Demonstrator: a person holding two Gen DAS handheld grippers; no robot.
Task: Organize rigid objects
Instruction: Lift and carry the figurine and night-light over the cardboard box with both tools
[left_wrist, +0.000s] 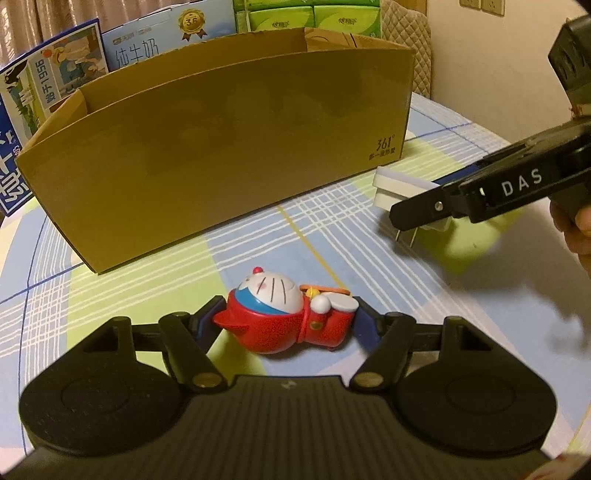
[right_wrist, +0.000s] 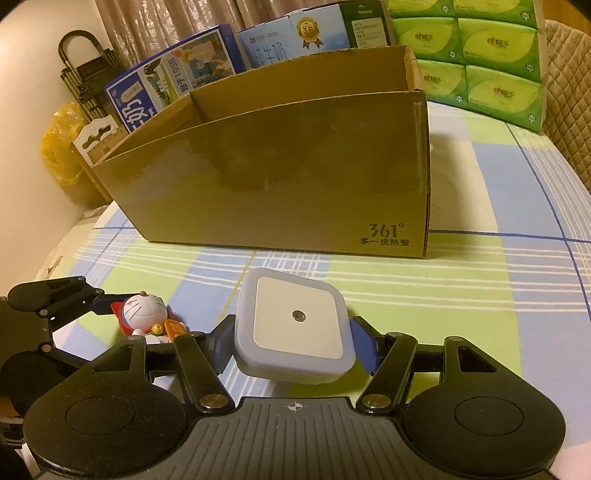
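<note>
Left wrist view: the left gripper (left_wrist: 286, 319) clamps a small red-suited, blue-and-white plastic cat figurine (left_wrist: 291, 315) lying on its side on the green, blue and white plaid tablecloth (left_wrist: 147, 291), one blue pad against each end of the toy. Just beyond stands an open brown cardboard box (left_wrist: 221, 147) printed "361°", the likely destination for both items. To the right, the right gripper (left_wrist: 417, 216) is closed on a white square plug-in night light (left_wrist: 400, 192), held clear of the cloth with its metal prongs pointing down.

Right wrist view: the night light (right_wrist: 293, 328) sits squarely between the blue pads, sensor face toward the camera, a grip across its flat sides that should keep it from twisting. The figurine (right_wrist: 146, 314) and left gripper (right_wrist: 140, 317) show at lower left, the box (right_wrist: 277, 184) straight ahead.

Both cameras sit too low to see the box floor, so its contents cannot be told. Printed cartons and green tissue packs behind it are partly hidden. Whether the figurine is lifted or resting on the cloth is hard to judge.
</note>
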